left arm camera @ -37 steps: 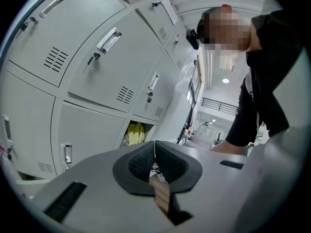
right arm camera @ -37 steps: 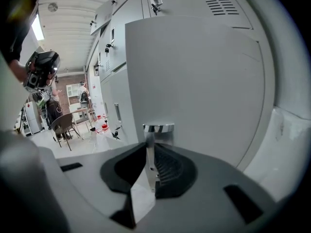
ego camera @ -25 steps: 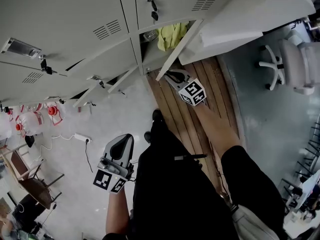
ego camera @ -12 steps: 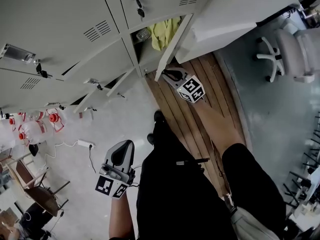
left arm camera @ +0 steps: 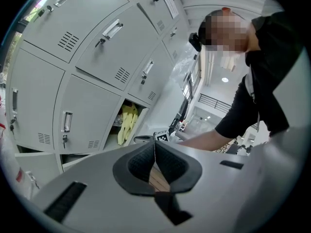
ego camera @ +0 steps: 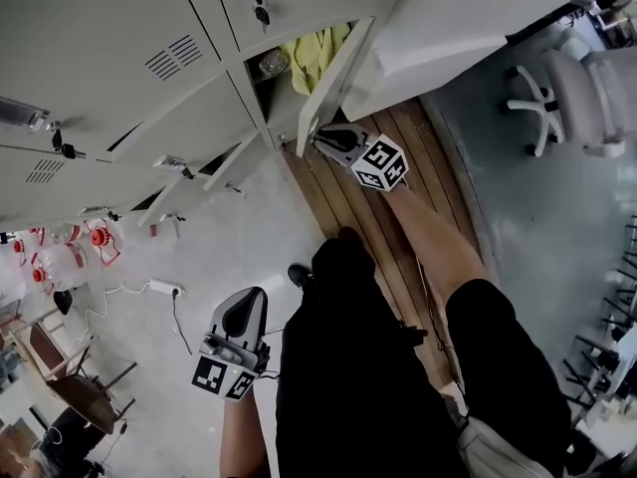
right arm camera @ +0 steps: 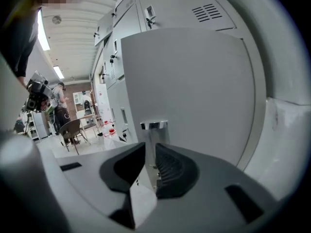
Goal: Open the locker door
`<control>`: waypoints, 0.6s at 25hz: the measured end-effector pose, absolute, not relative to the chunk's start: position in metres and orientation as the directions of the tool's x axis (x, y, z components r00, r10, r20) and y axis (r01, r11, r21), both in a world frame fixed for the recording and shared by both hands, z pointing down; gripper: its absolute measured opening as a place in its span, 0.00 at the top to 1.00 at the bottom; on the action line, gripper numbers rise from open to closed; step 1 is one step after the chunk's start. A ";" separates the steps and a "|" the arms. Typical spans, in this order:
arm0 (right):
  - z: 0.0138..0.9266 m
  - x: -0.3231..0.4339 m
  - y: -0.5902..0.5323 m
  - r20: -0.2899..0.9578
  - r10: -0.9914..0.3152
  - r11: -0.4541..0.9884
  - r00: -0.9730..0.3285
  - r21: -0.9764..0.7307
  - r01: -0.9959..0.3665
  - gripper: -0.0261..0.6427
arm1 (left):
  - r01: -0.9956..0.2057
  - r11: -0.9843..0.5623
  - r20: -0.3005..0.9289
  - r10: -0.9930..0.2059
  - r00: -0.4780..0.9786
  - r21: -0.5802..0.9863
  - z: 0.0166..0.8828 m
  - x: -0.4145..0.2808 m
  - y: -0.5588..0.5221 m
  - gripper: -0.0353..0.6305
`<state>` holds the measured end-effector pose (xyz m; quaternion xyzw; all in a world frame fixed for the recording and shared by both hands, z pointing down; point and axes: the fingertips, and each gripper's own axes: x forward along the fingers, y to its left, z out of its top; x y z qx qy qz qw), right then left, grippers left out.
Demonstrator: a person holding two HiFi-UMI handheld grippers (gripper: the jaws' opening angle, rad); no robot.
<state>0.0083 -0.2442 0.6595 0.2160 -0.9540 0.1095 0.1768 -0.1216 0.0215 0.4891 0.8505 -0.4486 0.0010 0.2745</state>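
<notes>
right gripper (ego camera: 320, 139): up at the far end of the planks, right on the free edge of the open door. In the right gripper view (right arm camera: 149, 152) its pads sit narrow, one on each side of the handle, and the jaws are just easing apart
left gripper (ego camera: 251, 297): hanging low on the near left over the grey floor, well away from the lockers. In the left gripper view (left arm camera: 155, 147) the pads are pressed together at the tips with nothing in them
locker bank (ego camera: 100, 28): pale grey, fills the far left, mostly closed doors with vent slots
grey floor (ego camera: 229, 227): runs from the lockers to the near left
plank strip (ego camera: 438, 182): brown boards going near to far on the right, under the person's legs
locker door (ego camera: 338, 78): far middle, swung out towards the near side. It fills most of the right gripper view as a flat grey panel (right arm camera: 194, 91)
office chair (ego camera: 572, 98): white, far right, well apart from the door
yellow cloth (ego camera: 314, 53): inside the open compartment, also visible in the left gripper view (left arm camera: 126, 125)
handle (right arm camera: 154, 126): shiny metal, on the door's left edge, between the right gripper's pads
keys (ego camera: 261, 15): dangling from the lock of the door above the open compartment
</notes>
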 end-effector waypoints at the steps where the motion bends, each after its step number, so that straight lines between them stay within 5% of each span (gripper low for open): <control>1: 0.661 0.006 -0.241 0.390 -0.350 0.894 -0.852 -0.132 -0.428 0.85 | -0.761 -0.444 0.251 -0.760 0.599 0.472 0.491 -0.118 0.020 0.92; 8: 0.667 -0.003 -0.244 0.380 -0.292 0.913 -0.878 -0.163 -0.374 0.78 | -0.758 -0.408 0.249 -0.773 0.583 0.509 0.503 -0.099 -0.011 0.92; 15: 0.663 -0.010 -0.249 0.359 -0.405 0.856 -0.841 -0.173 -0.487 0.70 | -0.751 -0.408 0.236 -0.776 0.585 0.519 0.503 -0.085 -0.024 0.92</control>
